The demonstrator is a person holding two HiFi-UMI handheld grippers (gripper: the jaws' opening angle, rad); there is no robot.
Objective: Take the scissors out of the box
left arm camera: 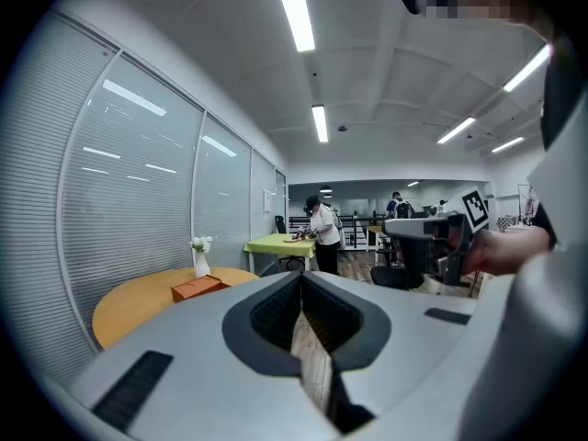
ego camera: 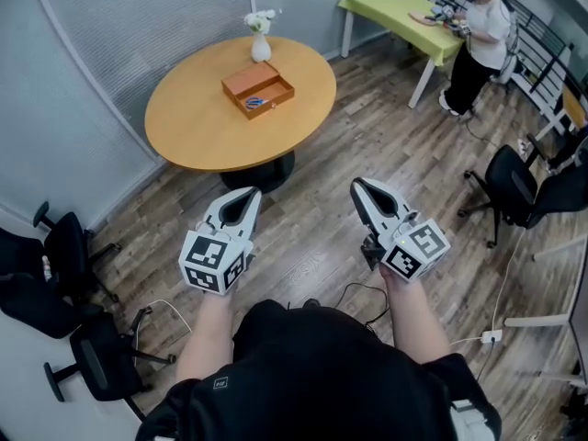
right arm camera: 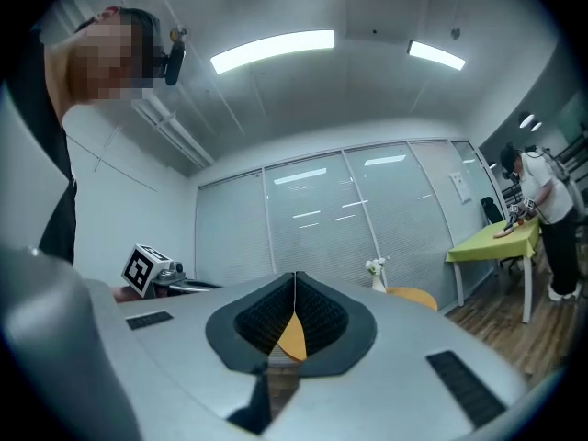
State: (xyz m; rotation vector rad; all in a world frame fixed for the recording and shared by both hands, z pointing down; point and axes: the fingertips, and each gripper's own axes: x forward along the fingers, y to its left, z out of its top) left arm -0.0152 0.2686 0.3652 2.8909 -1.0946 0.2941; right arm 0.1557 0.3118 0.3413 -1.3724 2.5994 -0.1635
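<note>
An open orange box (ego camera: 258, 90) lies on the round wooden table (ego camera: 197, 127), far ahead of both grippers. Blue-handled scissors (ego camera: 256, 103) lie inside it. In the left gripper view the box (left arm camera: 195, 288) shows small at the left, beside a white vase (left arm camera: 200, 263). My left gripper (ego camera: 252, 192) and right gripper (ego camera: 356, 184) hover side by side over the wooden floor, well short of the table. Both are shut, tips together, with nothing between them. The left gripper (left arm camera: 301, 277) points toward the table's right; the right gripper (right arm camera: 294, 276) looks toward the glass wall.
A vase of white flowers (ego camera: 261, 44) stands behind the box. Black office chairs (ego camera: 64, 255) sit at the left and another chair (ego camera: 519, 182) at the right. A person (ego camera: 478, 44) stands at a green table (ego camera: 390, 9) at the back. Cables (ego camera: 367, 292) lie on the floor.
</note>
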